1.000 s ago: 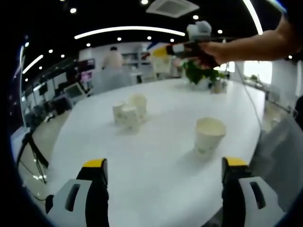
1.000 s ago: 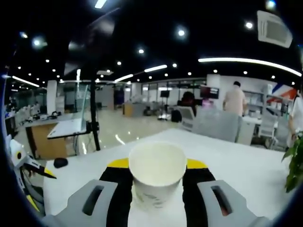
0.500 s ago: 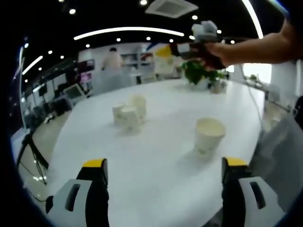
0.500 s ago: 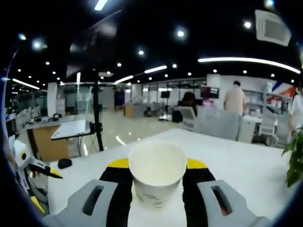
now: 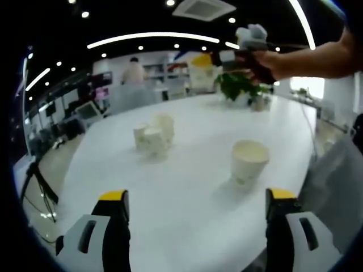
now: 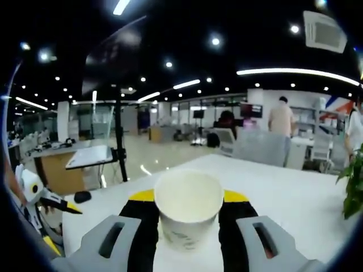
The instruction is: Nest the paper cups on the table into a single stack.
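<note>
1. In the left gripper view, the left gripper (image 5: 195,218) hangs low over the near edge of a white table (image 5: 187,226); its yellow-tipped jaws stand wide apart, released, with nothing between them.
2. Just past the right jaw, one cup (image 5: 248,162) stands upright and open on the table, apart from the others.
3. Farther out, left of centre, a cluster of cups (image 5: 153,134) stands close together, upright; how many is hard to tell.
4. Above the far side of the table, a hand (image 5: 269,59) holds the right gripper (image 5: 199,60) well clear of the surface, with a pale cup at its tip.
5. In the right gripper view, that gripper's jaws are clenched on either side of the held cup (image 6: 188,207), which sits upright, its empty mouth facing the camera.
6. The tabletop is glossy, plain white and rounded at its edge.
7. At its far end a green plant (image 5: 238,86) stands.
8. Beyond the table lies an open-plan office: desks, chairs, monitors, a black tripod (image 6: 120,141) on a shiny pale floor.
9. A person (image 6: 282,120) stands at the back, facing away.
10. The ceiling is dark, dotted with round spotlights, long curved light strips (image 5: 153,37) and a square vent (image 5: 204,8).
</note>
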Tool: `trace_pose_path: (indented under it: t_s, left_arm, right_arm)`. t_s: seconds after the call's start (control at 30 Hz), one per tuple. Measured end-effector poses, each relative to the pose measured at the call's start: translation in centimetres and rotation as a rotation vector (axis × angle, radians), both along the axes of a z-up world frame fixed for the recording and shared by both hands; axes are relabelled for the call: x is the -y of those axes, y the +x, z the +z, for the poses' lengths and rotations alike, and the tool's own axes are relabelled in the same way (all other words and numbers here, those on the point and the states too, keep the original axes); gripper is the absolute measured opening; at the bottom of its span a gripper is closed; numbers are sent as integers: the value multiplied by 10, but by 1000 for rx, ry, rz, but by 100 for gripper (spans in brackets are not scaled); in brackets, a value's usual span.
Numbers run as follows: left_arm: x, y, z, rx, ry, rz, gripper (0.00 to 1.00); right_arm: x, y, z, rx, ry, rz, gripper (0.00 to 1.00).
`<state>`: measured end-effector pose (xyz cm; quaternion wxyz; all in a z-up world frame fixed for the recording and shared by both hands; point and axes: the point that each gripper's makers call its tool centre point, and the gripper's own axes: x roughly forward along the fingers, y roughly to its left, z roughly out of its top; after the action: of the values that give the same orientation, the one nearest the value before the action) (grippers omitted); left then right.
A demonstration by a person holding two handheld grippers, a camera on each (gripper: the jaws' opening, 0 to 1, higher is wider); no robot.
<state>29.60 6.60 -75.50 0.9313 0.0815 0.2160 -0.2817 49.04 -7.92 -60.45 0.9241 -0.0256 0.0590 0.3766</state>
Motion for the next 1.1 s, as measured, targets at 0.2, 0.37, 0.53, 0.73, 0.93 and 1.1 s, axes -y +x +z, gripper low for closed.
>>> trace_pose_path:
  t_s: [0.2, 0.37, 0.53, 0.73, 0.93, 1.1]
  left_arm:
    - [-1, 1, 1, 1, -1, 10, 99]
    - [0, 0, 0, 2, 6, 4, 99]
    - [-1, 1, 0, 3, 8, 7, 99]
    - [-2, 2, 0, 8, 12, 11, 99]
    - [-3, 3, 0, 9, 13, 12, 98]
    - [-3, 3, -1, 7, 17, 7, 98]
  right_arm:
    - [0, -10, 1, -3, 8, 8, 38]
    - [-2, -17, 0, -7, 12, 20, 38]
    - [-3, -27, 1, -6, 9, 35, 38]
    - [-5, -39, 3, -7, 15, 55, 38]
    - [-10, -52, 3, -8, 21, 76, 38]
    - [-13, -62, 2, -10, 28, 88, 38]
